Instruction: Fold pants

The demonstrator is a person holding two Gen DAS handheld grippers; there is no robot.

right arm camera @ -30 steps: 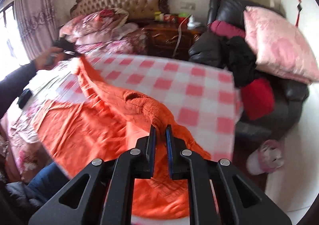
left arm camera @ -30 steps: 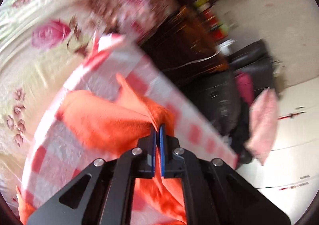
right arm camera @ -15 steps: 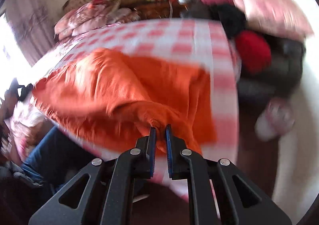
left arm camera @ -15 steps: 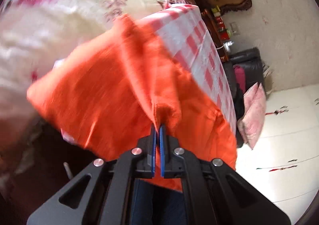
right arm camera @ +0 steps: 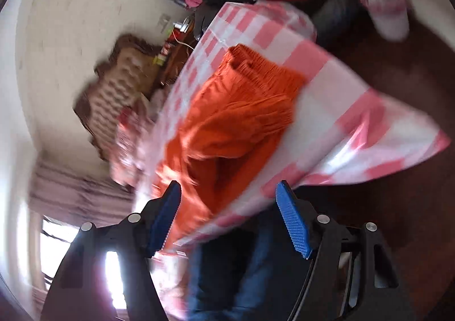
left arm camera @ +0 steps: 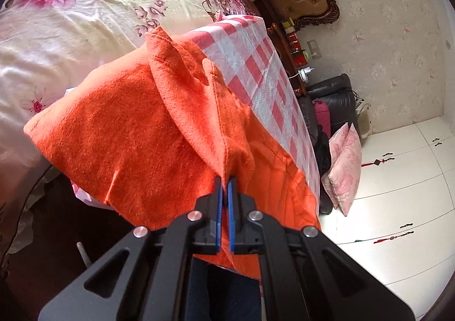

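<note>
Orange pants (left arm camera: 136, 133) lie on my checked cloth (left arm camera: 256, 65); my left gripper (left arm camera: 224, 193) pinches a fold (tightly), while my right gripper (right arm camera: 229, 207) is opening, pads clear of fabric.

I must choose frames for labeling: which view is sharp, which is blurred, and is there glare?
Left wrist view: sharp, pants clear, fisheye bending at the edges. Right wrist view: motion blur over pants and cloth, window glare at lower left.
</note>
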